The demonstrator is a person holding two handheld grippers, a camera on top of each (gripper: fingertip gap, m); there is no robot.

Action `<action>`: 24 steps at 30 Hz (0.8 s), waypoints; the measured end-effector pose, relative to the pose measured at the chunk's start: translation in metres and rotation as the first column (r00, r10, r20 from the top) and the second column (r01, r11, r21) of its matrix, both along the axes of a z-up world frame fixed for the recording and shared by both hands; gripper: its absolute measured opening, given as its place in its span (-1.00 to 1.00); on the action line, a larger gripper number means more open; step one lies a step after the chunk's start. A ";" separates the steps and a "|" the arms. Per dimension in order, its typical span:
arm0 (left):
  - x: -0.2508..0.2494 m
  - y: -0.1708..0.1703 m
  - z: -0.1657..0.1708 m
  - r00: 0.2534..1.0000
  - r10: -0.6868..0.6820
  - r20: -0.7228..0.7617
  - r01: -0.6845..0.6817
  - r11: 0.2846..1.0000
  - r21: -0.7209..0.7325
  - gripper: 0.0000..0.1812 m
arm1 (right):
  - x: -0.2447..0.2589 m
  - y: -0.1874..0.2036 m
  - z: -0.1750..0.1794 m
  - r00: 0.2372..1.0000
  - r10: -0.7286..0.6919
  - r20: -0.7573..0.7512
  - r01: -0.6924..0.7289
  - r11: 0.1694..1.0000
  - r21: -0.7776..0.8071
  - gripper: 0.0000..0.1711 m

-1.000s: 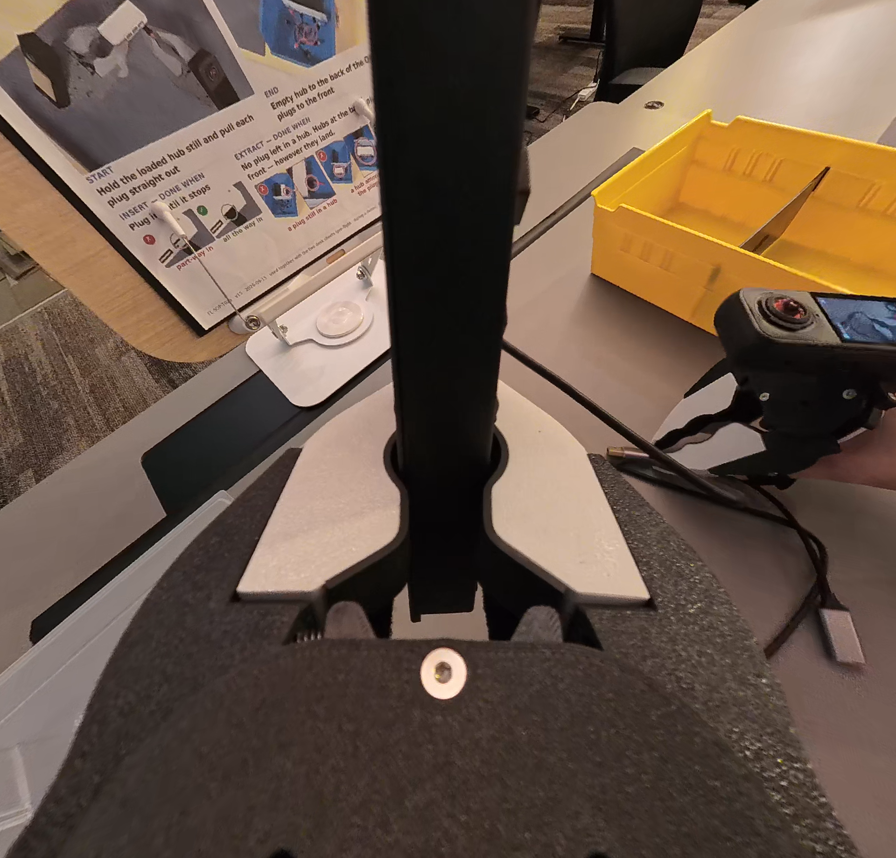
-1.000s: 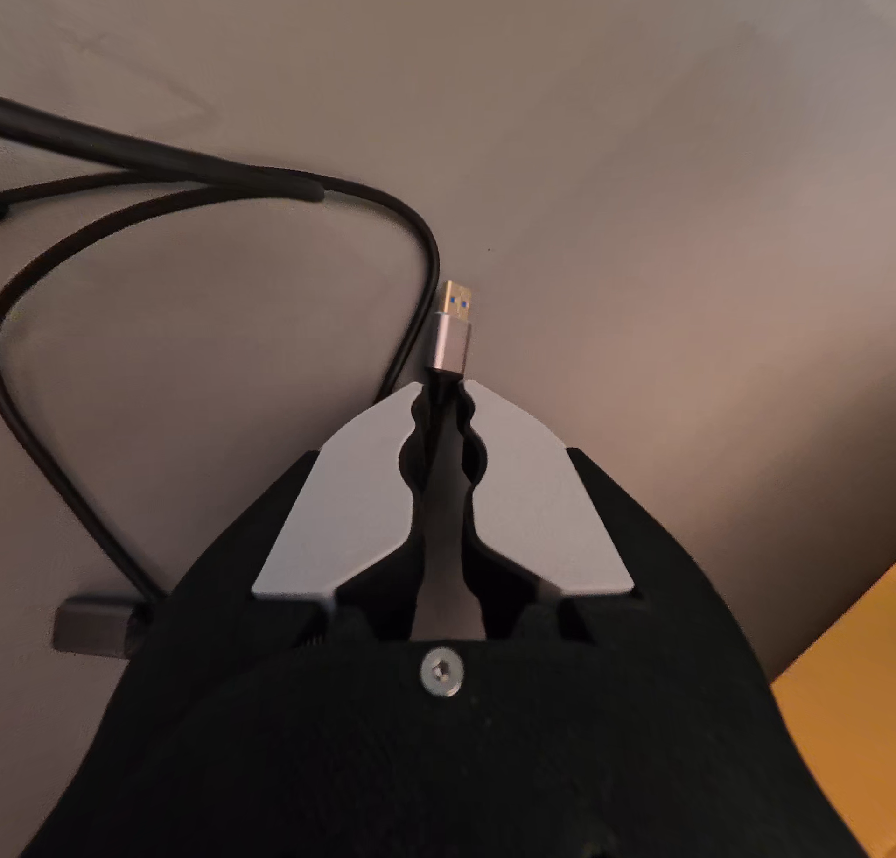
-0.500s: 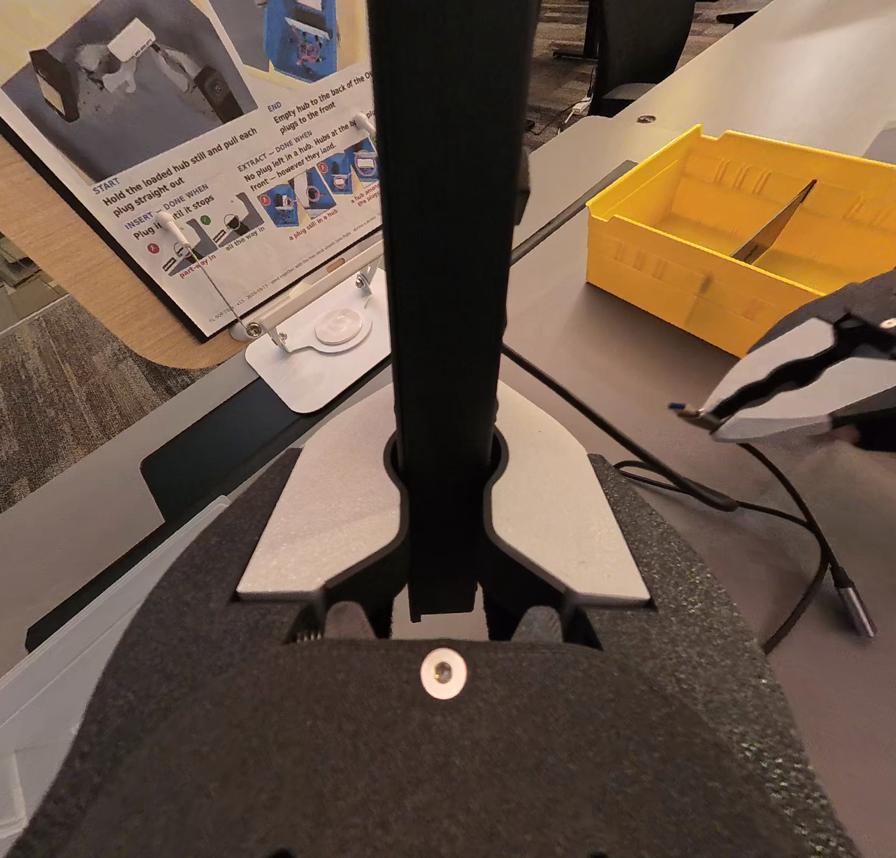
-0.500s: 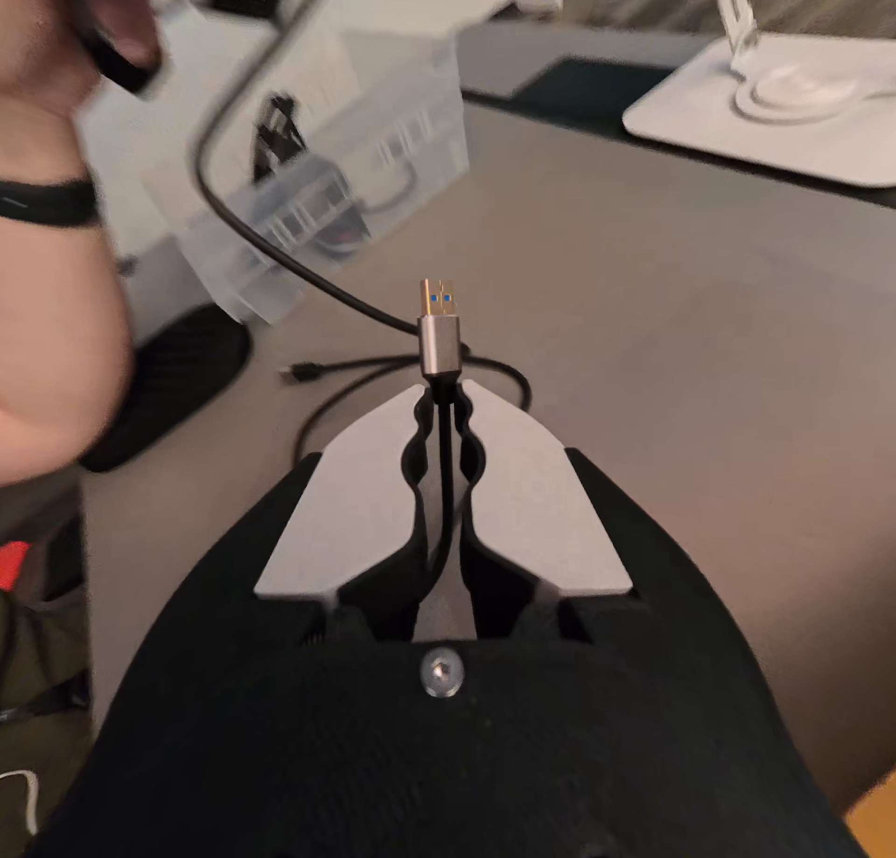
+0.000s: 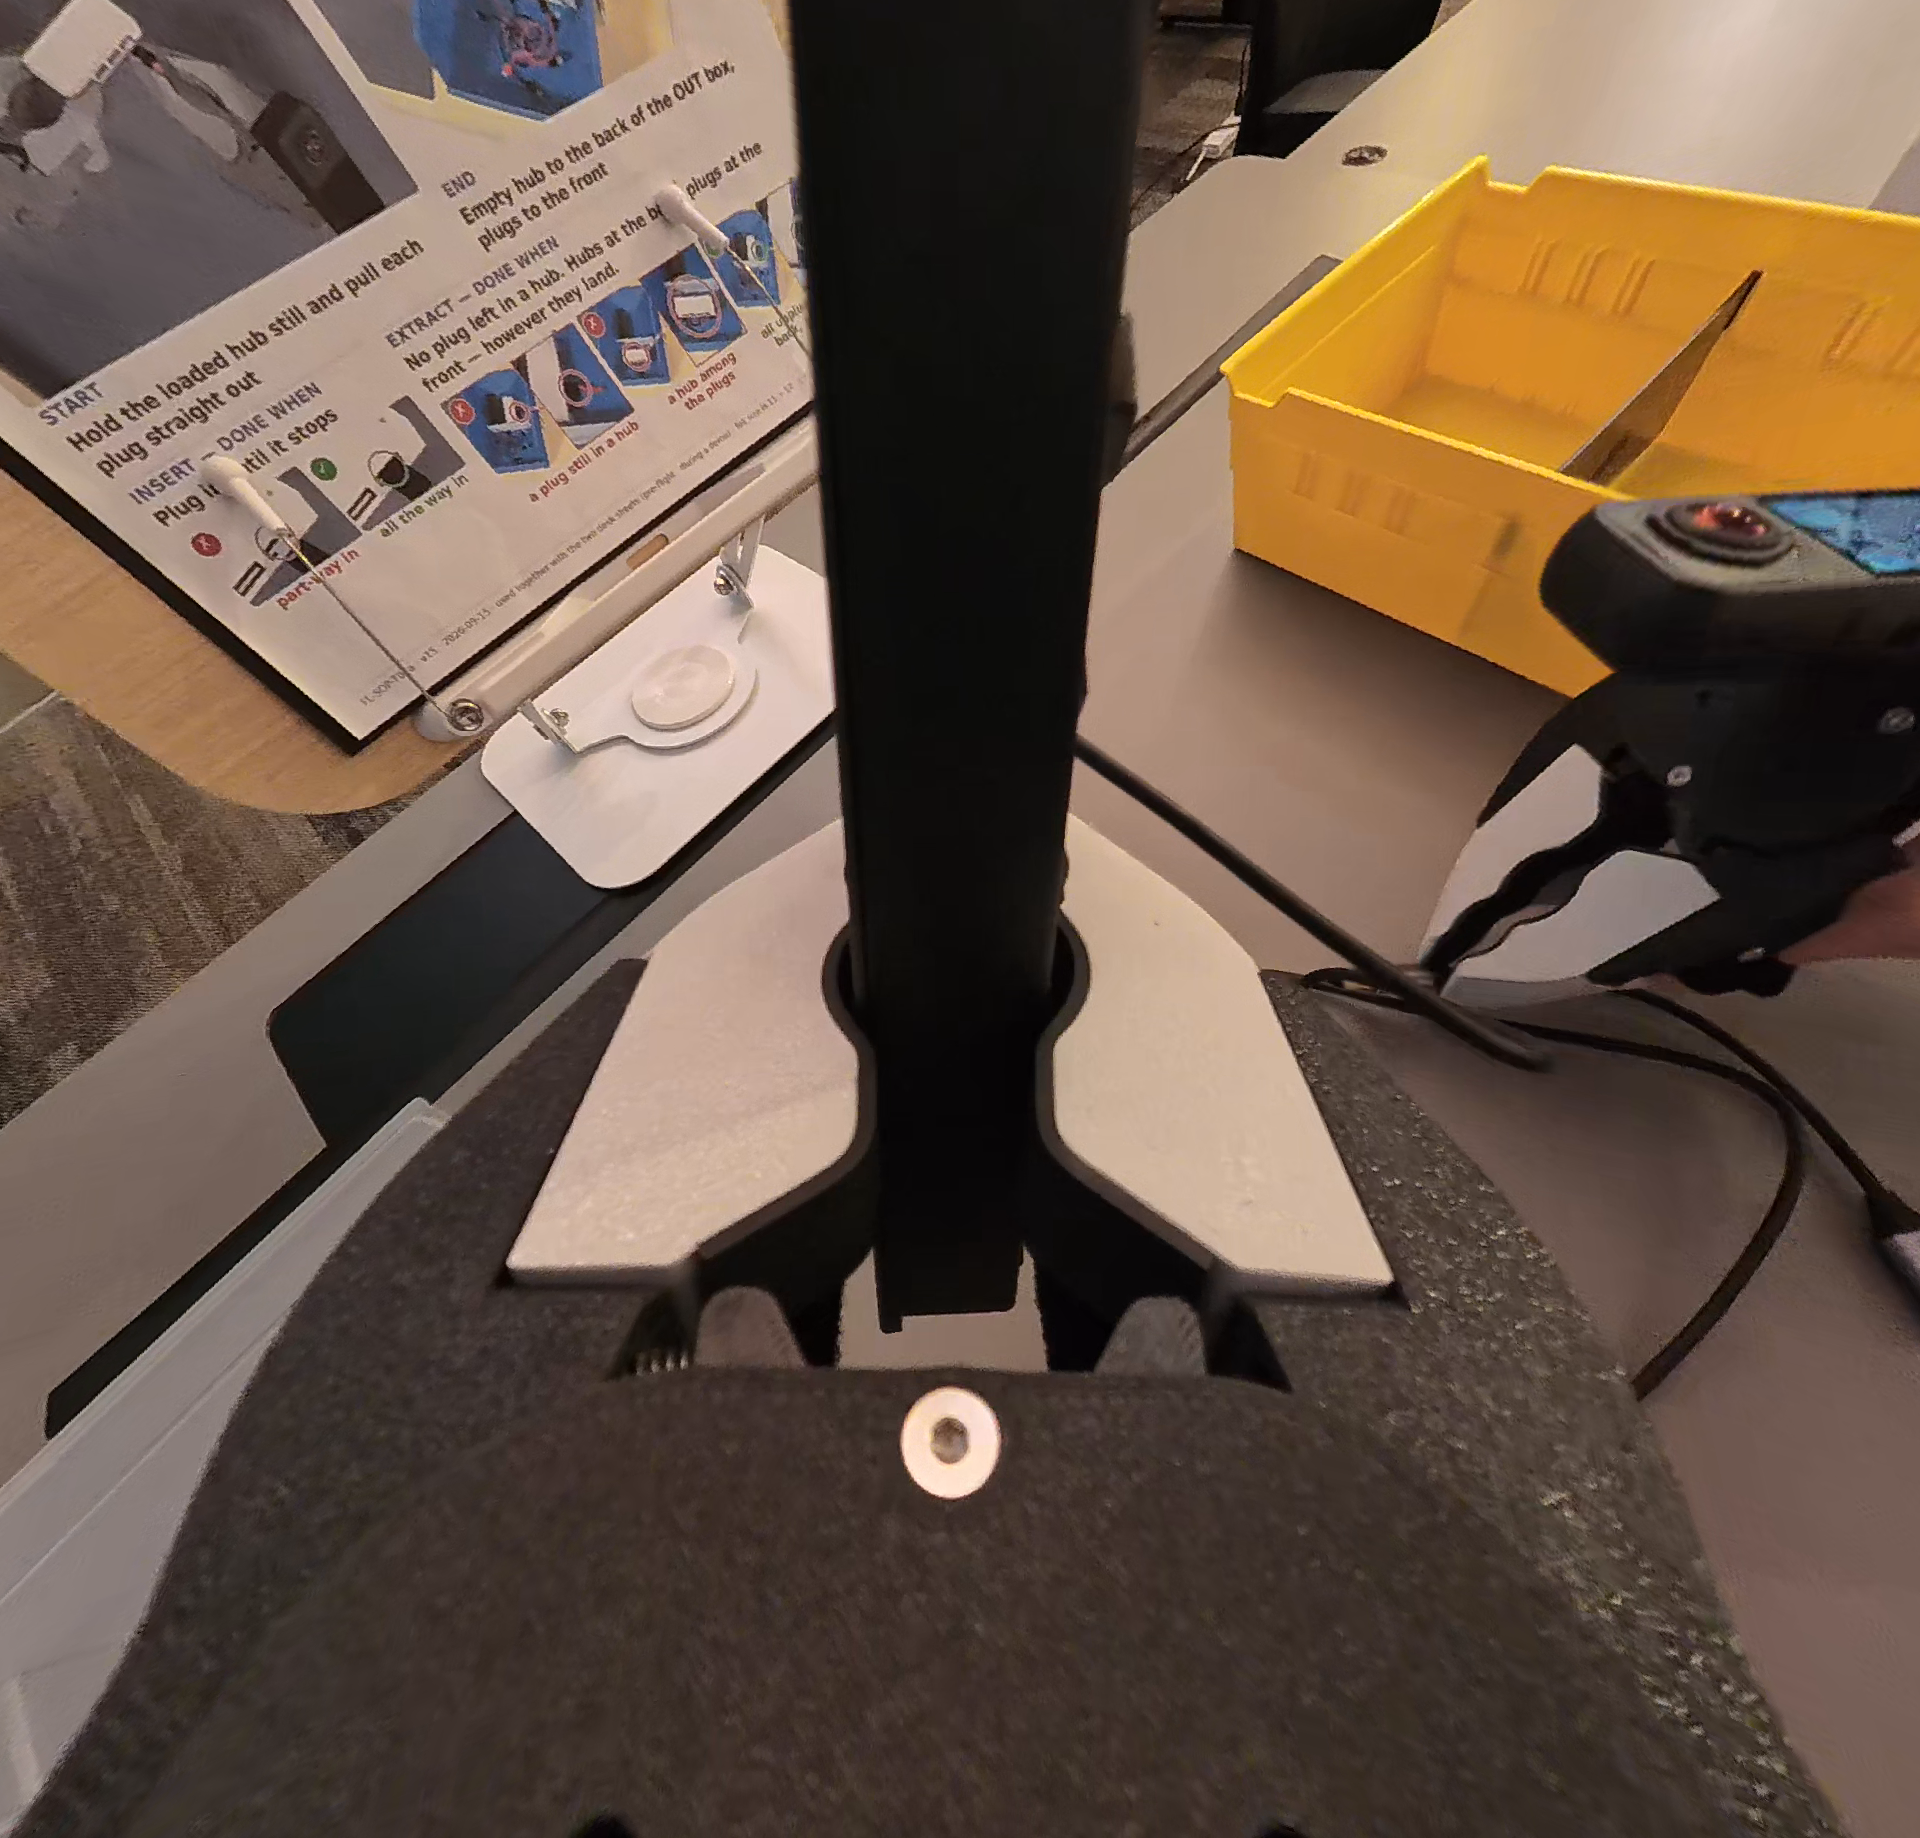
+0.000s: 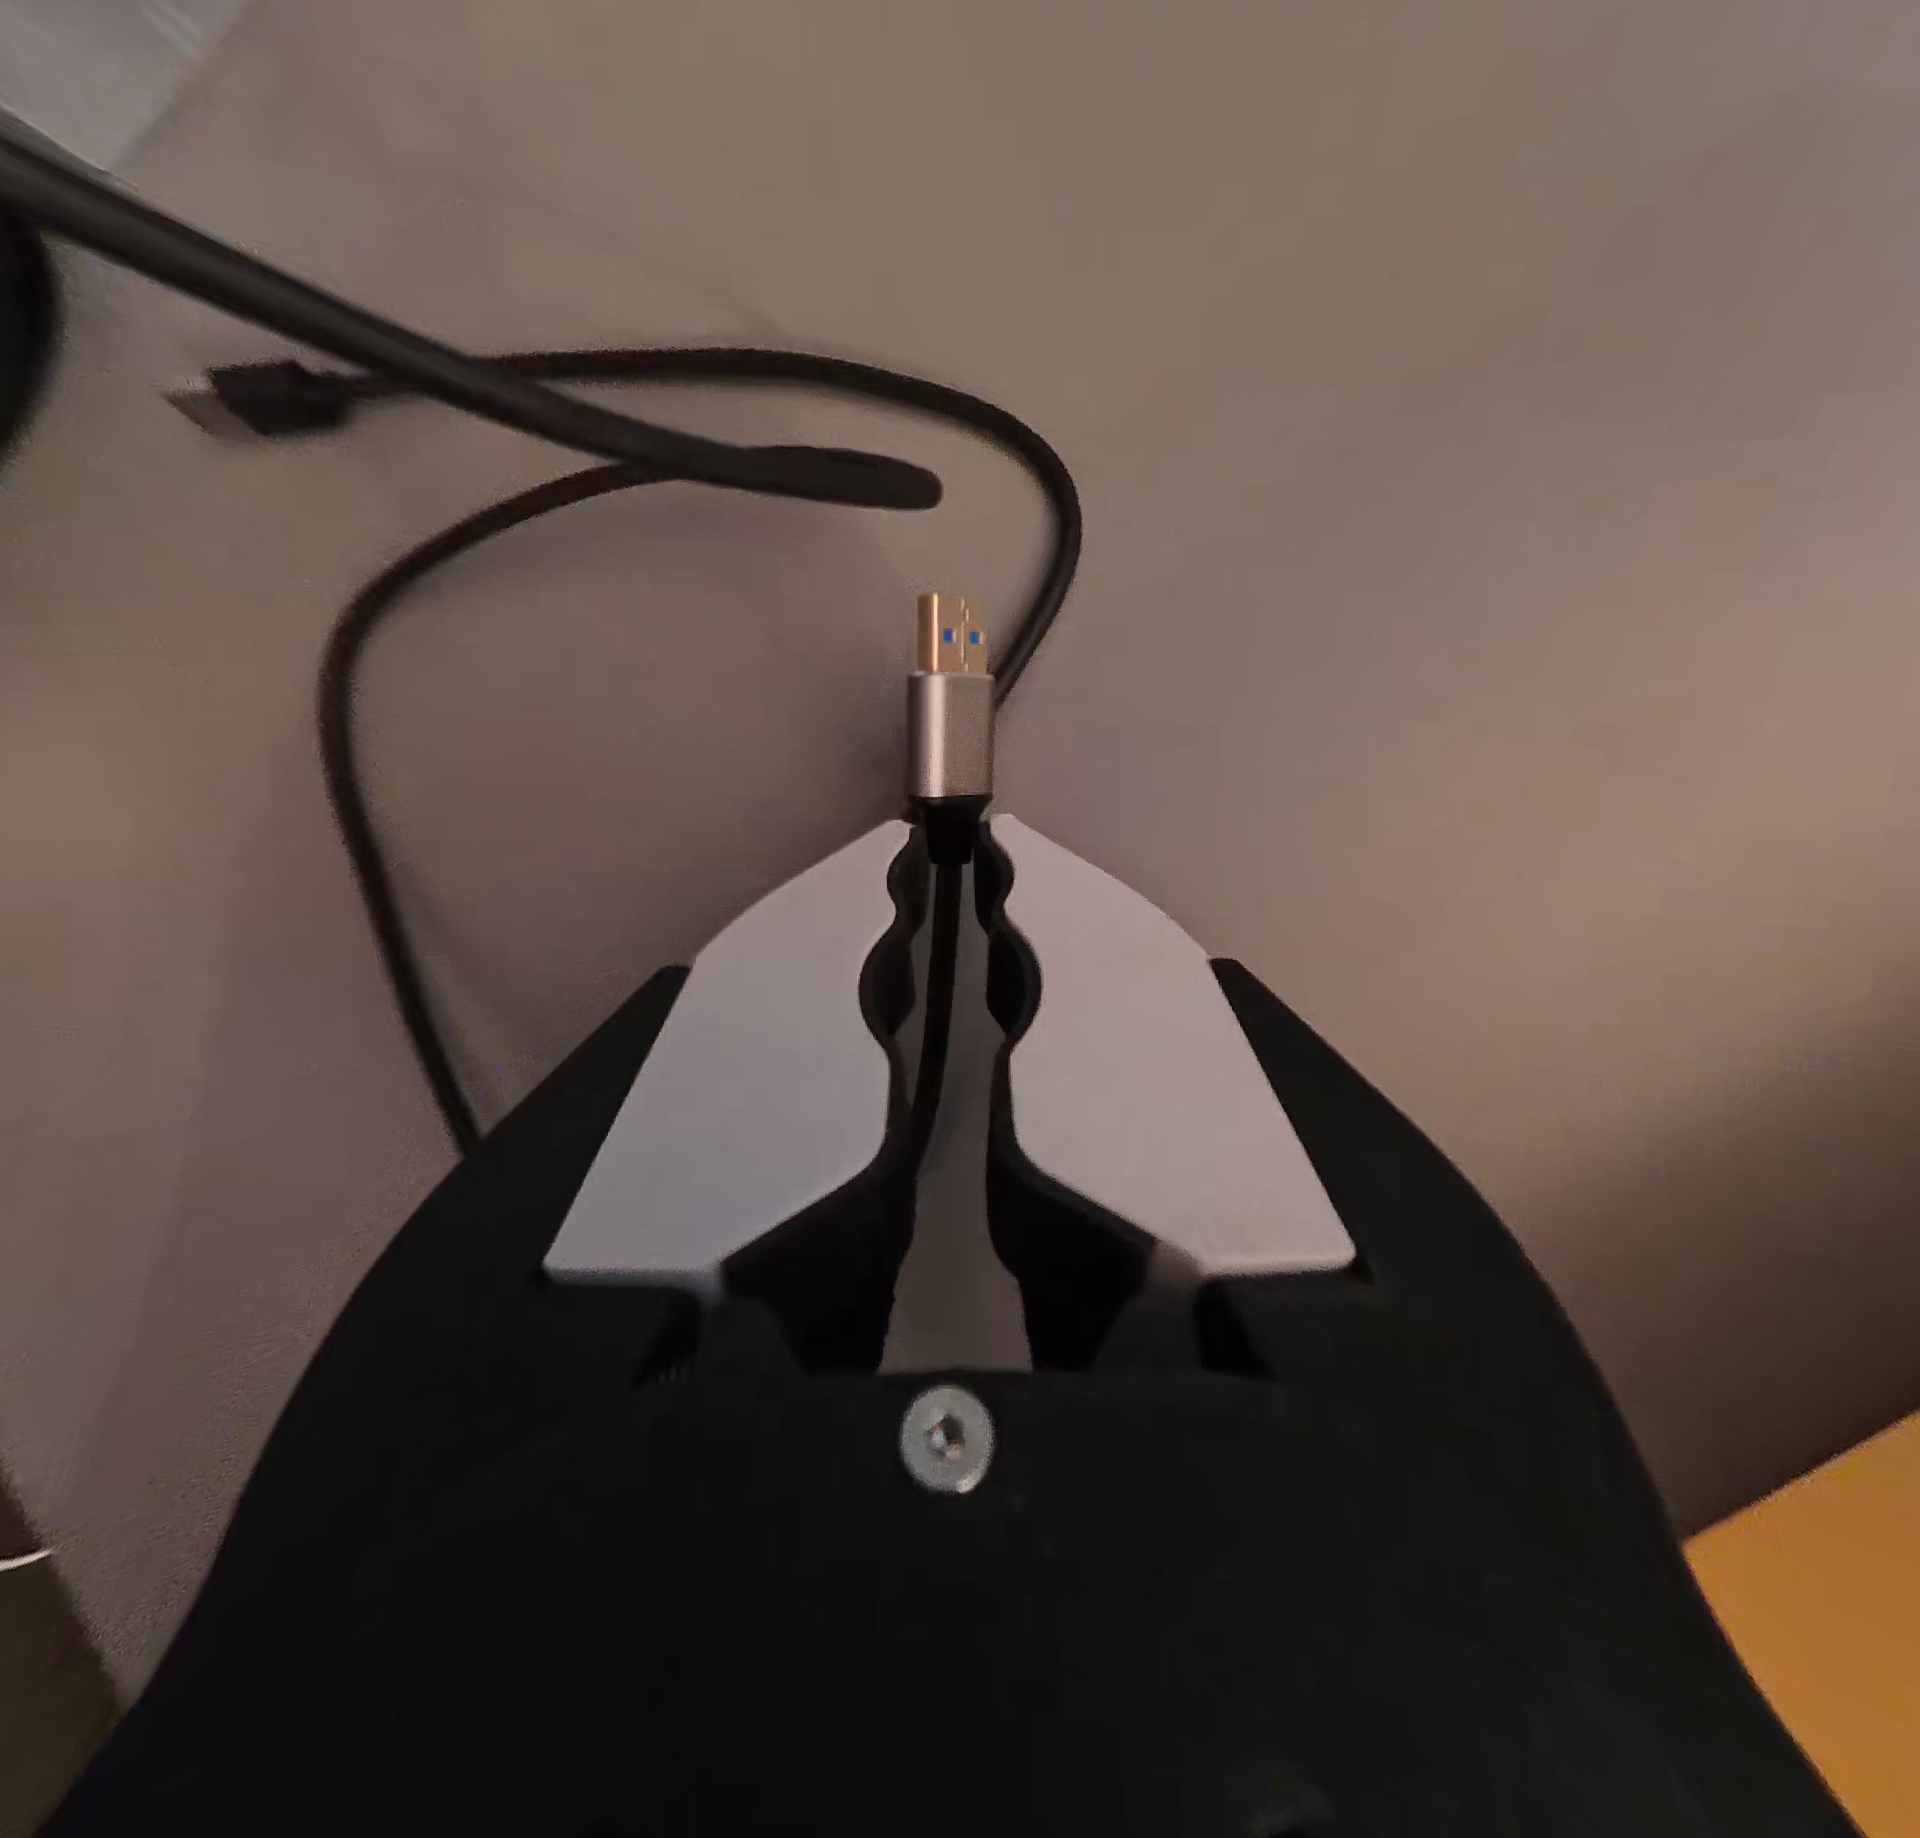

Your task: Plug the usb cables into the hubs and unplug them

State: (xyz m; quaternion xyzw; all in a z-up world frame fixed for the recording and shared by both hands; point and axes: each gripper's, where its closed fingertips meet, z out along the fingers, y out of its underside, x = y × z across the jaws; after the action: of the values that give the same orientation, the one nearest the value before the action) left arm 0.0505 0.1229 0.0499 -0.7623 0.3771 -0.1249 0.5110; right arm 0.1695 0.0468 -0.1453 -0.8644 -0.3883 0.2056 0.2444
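Both tongs closed | left gripper (image 5: 956, 967) clamping long black bar-shaped hub (image 5: 951, 438) | right gripper (image 6: 948, 827) pinching black cable behind silver-sleeved gold USB plug (image 6: 952, 702) | keep hub steady, align plug straight, push fully.

Right gripper (image 6: 948, 832) clamped on black usb cable (image 6: 930, 967) just behind silver plug (image 6: 950, 739); gold tip points forward above grey table (image 6: 1351, 334). More black cables (image 6: 623, 427) loop beyond.

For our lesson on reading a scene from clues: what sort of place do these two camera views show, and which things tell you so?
Probably an office or lab set up for practice tasks: a long grey desk, an instruction sheet on a stand, a yellow parts bin, and carpet with an office chair behind.
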 end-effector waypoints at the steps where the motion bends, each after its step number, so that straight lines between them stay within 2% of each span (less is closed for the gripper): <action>1: 0.000 0.000 -0.001 1.000 0.000 0.000 0.000 1.000 -0.002 -0.71 | 0.001 0.002 -0.003 1.000 -0.008 0.019 0.008 1.000 0.020 -0.89; 3: -0.001 0.001 -0.002 1.000 0.002 0.001 -0.002 1.000 -0.006 -0.71 | 0.005 0.007 -0.007 0.998 -0.030 0.050 0.026 0.997 0.066 -0.88; 6: -0.003 0.003 -0.001 1.000 0.007 0.006 -0.007 1.000 -0.008 -0.71 | 0.004 0.009 0.000 0.995 -0.046 0.089 0.026 0.977 0.214 -0.75; 10: -0.007 0.003 0.001 1.000 0.014 0.020 -0.014 1.000 -0.007 -0.71 | -0.002 0.012 0.010 0.975 -0.043 0.217 -0.048 0.917 0.397 -0.82; 15: -0.009 0.002 0.004 1.000 0.014 0.028 -0.014 1.000 -0.002 -0.71 | -0.005 0.021 0.000 0.963 -0.072 0.260 -0.022 0.939 0.343 -0.79; 20: -0.010 0.001 0.007 0.999 0.009 0.037 -0.009 1.000 0.002 -0.71 | -0.002 0.026 -0.009 0.921 -0.114 0.372 -0.024 0.938 0.345 -0.79; 24: -0.012 0.002 0.008 0.999 0.011 0.043 -0.011 1.000 0.001 -0.71 | -0.003 0.029 -0.010 0.929 -0.130 0.347 0.011 0.946 0.325 -0.86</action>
State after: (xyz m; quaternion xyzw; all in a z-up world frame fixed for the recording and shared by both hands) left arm 0.0384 0.1244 0.0582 -0.7612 0.3619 -0.1384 0.5201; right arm 0.1663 0.0758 -0.1550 -0.8504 -0.4231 -0.0323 0.3111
